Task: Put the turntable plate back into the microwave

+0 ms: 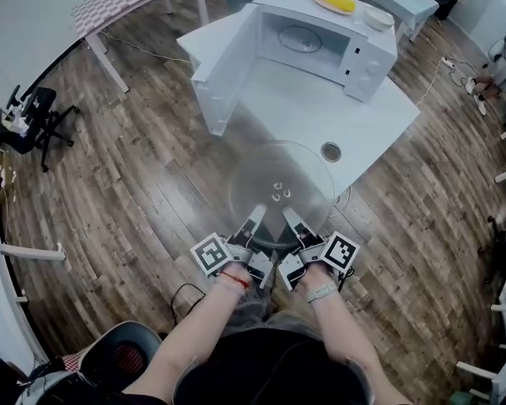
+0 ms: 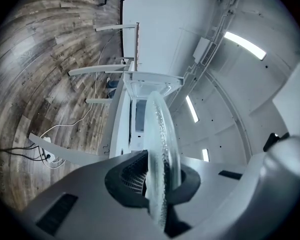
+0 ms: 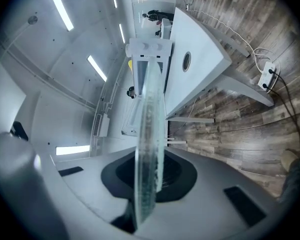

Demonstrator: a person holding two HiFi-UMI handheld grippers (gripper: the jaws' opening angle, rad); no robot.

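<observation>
A round clear glass turntable plate hangs level in the air just in front of the white table's near edge. My left gripper and right gripper are both shut on its near rim, side by side. In the left gripper view the plate shows edge-on between the jaws. The right gripper view shows the plate edge-on too. The white microwave stands at the table's far end with its door swung open to the left. Its cavity holds a roller ring.
The white table has a round grommet hole near its front. A yellow item on a plate and a white bowl sit on top of the microwave. A dark chair stands at the left on the wooden floor.
</observation>
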